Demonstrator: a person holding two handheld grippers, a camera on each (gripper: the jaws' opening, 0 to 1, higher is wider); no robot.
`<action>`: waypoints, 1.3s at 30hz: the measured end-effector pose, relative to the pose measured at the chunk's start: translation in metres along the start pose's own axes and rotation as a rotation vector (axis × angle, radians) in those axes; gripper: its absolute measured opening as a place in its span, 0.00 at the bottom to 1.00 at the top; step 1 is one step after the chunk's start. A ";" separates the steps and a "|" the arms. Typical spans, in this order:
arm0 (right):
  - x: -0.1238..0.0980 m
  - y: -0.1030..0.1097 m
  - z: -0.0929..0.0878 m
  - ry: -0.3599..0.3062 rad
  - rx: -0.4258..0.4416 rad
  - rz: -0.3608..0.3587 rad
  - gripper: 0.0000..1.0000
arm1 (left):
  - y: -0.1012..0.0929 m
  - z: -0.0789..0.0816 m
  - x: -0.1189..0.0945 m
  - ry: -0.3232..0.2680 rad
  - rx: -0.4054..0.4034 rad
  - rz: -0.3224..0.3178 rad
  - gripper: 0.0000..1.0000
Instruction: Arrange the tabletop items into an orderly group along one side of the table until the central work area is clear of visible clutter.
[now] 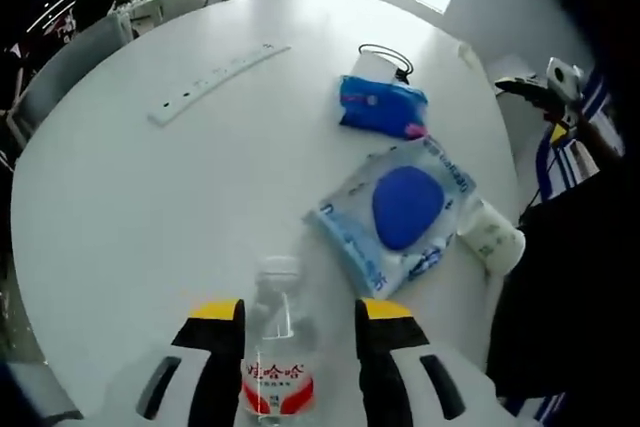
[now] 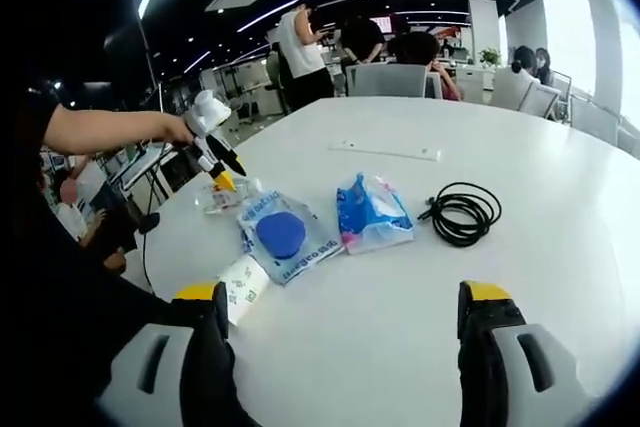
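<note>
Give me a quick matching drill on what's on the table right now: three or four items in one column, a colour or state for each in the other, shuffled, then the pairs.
Items:
1. water bottle
2. cable
3. power strip
4. wipes pack

Descriptions:
A. black, coiled in a loop
B. white, long and flat, at the far side of the table
C. clear, red label, between the left gripper's jaws
D. flat packet with a big blue oval on top

Pairs: 1-C, 2-A, 3-B, 4-D
</note>
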State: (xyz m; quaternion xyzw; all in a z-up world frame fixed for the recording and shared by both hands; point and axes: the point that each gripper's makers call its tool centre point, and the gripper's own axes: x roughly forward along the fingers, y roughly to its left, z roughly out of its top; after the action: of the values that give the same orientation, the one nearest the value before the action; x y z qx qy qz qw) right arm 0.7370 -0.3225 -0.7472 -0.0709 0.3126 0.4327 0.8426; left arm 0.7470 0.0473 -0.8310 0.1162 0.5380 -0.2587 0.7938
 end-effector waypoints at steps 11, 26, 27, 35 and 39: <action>-0.001 -0.002 -0.009 0.013 0.014 -0.018 0.90 | 0.004 0.009 0.014 0.040 -0.001 -0.002 0.37; -0.003 -0.009 -0.015 0.020 0.052 -0.047 0.87 | 0.007 0.008 0.030 0.095 -0.001 0.020 0.30; -0.002 -0.009 -0.014 0.020 0.050 -0.048 0.87 | 0.007 0.008 0.031 0.096 -0.003 0.022 0.30; 0.000 -0.012 -0.015 0.026 0.039 -0.057 0.87 | 0.008 0.005 0.043 0.139 0.017 0.031 0.27; -0.001 -0.014 -0.016 0.027 0.044 -0.063 0.86 | 0.010 0.005 0.045 0.156 0.047 0.053 0.25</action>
State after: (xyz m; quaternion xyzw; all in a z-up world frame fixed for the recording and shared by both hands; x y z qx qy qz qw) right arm 0.7402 -0.3381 -0.7614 -0.0677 0.3308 0.3978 0.8530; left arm 0.7690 0.0401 -0.8715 0.1687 0.5887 -0.2404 0.7531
